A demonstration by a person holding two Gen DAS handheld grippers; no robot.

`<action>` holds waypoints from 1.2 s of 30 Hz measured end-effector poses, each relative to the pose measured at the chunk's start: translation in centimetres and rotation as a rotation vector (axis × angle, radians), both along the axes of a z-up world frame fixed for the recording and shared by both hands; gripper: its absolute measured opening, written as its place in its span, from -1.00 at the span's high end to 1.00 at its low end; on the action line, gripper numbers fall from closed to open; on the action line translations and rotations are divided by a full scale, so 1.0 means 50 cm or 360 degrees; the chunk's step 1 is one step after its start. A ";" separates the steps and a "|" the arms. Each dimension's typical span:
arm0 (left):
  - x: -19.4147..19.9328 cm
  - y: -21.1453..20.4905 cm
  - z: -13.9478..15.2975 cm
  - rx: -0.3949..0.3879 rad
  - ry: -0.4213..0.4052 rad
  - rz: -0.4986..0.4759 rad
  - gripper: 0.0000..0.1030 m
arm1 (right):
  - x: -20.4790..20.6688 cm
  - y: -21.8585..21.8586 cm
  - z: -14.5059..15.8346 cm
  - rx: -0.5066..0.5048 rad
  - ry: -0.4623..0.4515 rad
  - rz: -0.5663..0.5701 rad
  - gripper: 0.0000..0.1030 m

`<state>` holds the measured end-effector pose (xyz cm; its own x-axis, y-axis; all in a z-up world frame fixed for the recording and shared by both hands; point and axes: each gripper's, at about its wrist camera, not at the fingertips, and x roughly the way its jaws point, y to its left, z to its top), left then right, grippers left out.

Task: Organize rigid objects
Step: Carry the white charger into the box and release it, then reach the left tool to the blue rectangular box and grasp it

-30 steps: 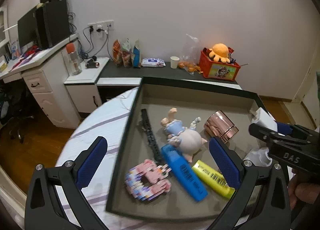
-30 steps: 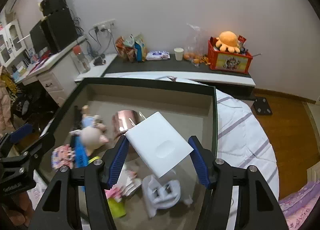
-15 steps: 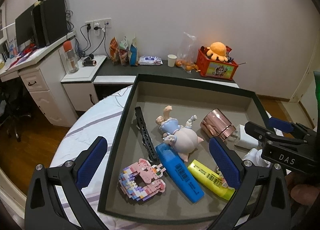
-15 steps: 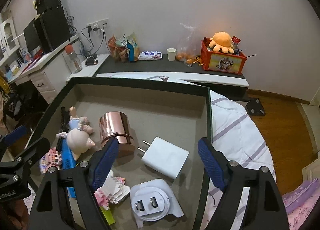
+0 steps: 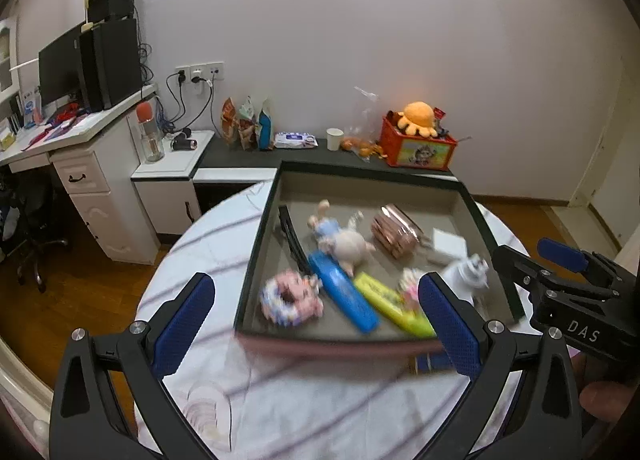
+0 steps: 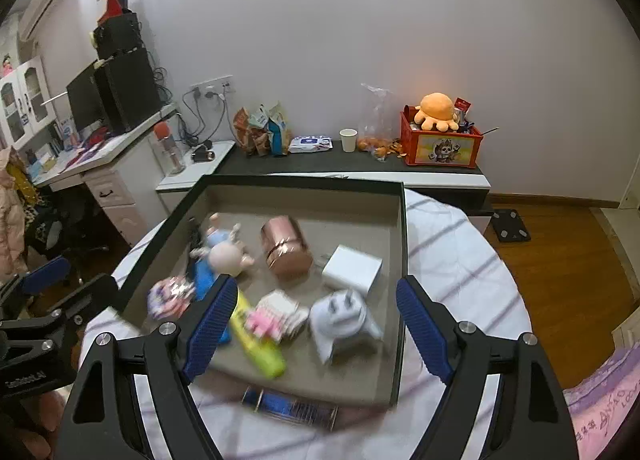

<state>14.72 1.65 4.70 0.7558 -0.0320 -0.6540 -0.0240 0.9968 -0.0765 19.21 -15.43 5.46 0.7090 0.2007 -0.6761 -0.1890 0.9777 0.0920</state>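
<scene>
A dark-rimmed tray (image 5: 256,252) (image 6: 402,244) lies on a round table with a striped cloth. In it lie a white charger (image 6: 352,269) (image 5: 450,242), a copper cup (image 6: 286,250) (image 5: 394,230), a pig doll (image 6: 226,256) (image 5: 344,242), a blue marker (image 5: 344,294), a yellow marker (image 6: 258,344) (image 5: 392,304), a pink block toy (image 5: 290,298), a white plug adapter (image 6: 344,318) and a black comb (image 5: 292,238). My left gripper (image 5: 316,324) is open and empty, above the tray's near edge. My right gripper (image 6: 316,330) is open and empty, above the tray's near right part.
A blue object (image 6: 288,404) lies on the cloth just in front of the tray. A dark sideboard (image 6: 320,162) behind holds snack bags, a paper cup (image 6: 348,139) and a red box (image 6: 440,144) with an orange plush. A white desk (image 5: 80,164) stands at left.
My right gripper opened and let go of the white charger, which now lies in the tray beside the copper cup. Both grippers have pulled back and up from the tray.
</scene>
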 end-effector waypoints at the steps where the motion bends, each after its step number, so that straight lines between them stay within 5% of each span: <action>1: -0.016 -0.004 0.000 0.0005 0.0005 -0.0005 -1.00 | -0.016 -0.001 0.002 -0.0002 0.0000 0.0001 -0.61; 17: -0.175 -0.005 -0.042 0.0001 0.0104 0.0058 -1.00 | -0.184 -0.033 -0.055 0.0012 0.0121 -0.0024 -0.62; 36: -0.137 -0.006 -0.083 0.0011 0.0178 0.0041 -1.00 | -0.142 -0.009 -0.135 0.0029 0.0296 -0.0028 -0.61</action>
